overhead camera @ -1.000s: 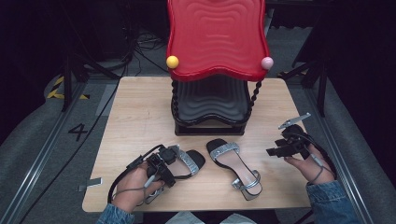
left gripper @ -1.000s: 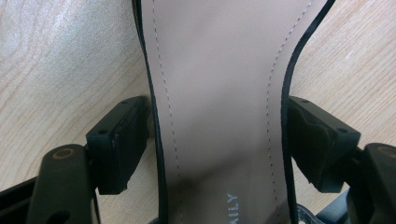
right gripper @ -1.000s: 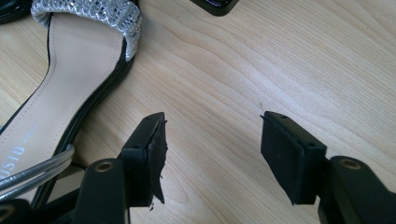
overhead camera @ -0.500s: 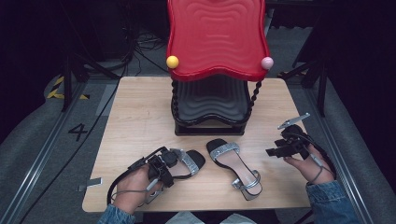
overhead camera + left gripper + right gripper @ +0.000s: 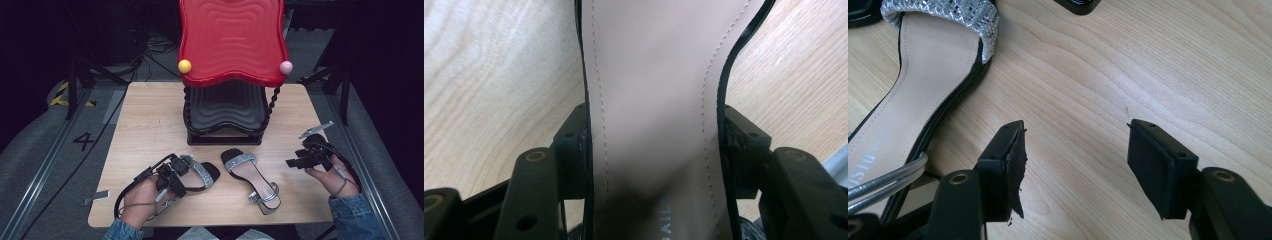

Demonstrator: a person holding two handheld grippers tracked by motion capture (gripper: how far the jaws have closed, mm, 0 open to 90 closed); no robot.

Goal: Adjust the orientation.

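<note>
Left gripper [image 5: 651, 150] clamps the left sandal [image 5: 202, 172] across its narrow insole, right gripper [image 5: 1075, 165] gapes empty beside the other sandal [image 5: 252, 177] — that edge-only pinch could slip on lifting.

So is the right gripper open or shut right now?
Open. The right gripper has its fingers spread apart over bare table, beside the sandal.

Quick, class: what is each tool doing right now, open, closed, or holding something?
Left tool: closed on the left sandal, jaws clamping its sole.
Right tool: open, empty, over bare table.
</note>
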